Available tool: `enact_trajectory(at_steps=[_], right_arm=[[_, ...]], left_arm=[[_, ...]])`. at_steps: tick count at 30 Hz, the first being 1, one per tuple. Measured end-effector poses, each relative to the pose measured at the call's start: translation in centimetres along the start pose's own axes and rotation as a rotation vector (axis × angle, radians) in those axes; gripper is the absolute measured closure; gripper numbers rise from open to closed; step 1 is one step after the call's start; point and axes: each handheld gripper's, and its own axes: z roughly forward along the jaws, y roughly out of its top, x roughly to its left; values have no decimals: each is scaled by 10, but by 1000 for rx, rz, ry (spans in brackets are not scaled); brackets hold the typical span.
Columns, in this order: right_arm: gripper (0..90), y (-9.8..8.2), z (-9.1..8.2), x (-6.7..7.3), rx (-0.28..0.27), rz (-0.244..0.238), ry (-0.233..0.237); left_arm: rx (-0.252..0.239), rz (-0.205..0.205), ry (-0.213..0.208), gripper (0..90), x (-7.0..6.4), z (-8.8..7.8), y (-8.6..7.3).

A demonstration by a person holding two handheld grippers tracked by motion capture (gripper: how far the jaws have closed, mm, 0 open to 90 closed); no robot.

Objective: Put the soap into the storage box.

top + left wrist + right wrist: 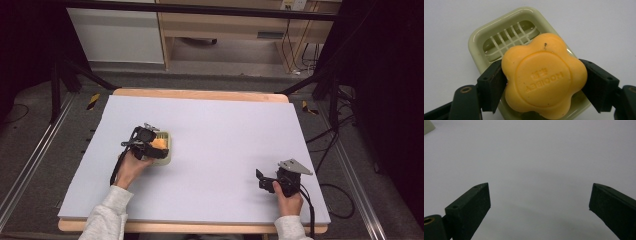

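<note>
The left hand-held gripper (544, 82) clamps the flower-shaped orange soap (544, 77) by its sides over the green soap dish (477, 37). It looks slick and dentable, so a gentle flank grip suits. The right hand-held gripper (540, 205) gapes wide, holding nothing.

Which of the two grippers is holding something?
The left gripper: its jaws clamp the orange soap over the green soap dish. The right gripper is open.

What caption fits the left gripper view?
Left gripper clamps an orange soap above a green dish.

The orange soap (543, 78) bears raised letters, seen upside down, reading roughly "HODIBEY", under two smaller unreadable characters.
</note>
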Motion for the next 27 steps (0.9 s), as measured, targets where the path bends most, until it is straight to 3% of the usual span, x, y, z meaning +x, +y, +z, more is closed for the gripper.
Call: enact_trajectory(at_steps=[5, 7, 15, 27], right_arm=[[41, 0, 0, 0, 0, 0, 0], [41, 0, 0, 0, 0, 1, 0], [41, 0, -1, 0, 2, 7, 4], [41, 0, -1, 0, -6, -4, -6]], left_arm=[[-4, -2, -2, 243, 0, 0, 0], [-35, -11, -6, 243, 1, -4, 0], [-66, -8, -7, 233, 2, -12, 1], [-157, -2, -26, 231, -7, -28, -3]])
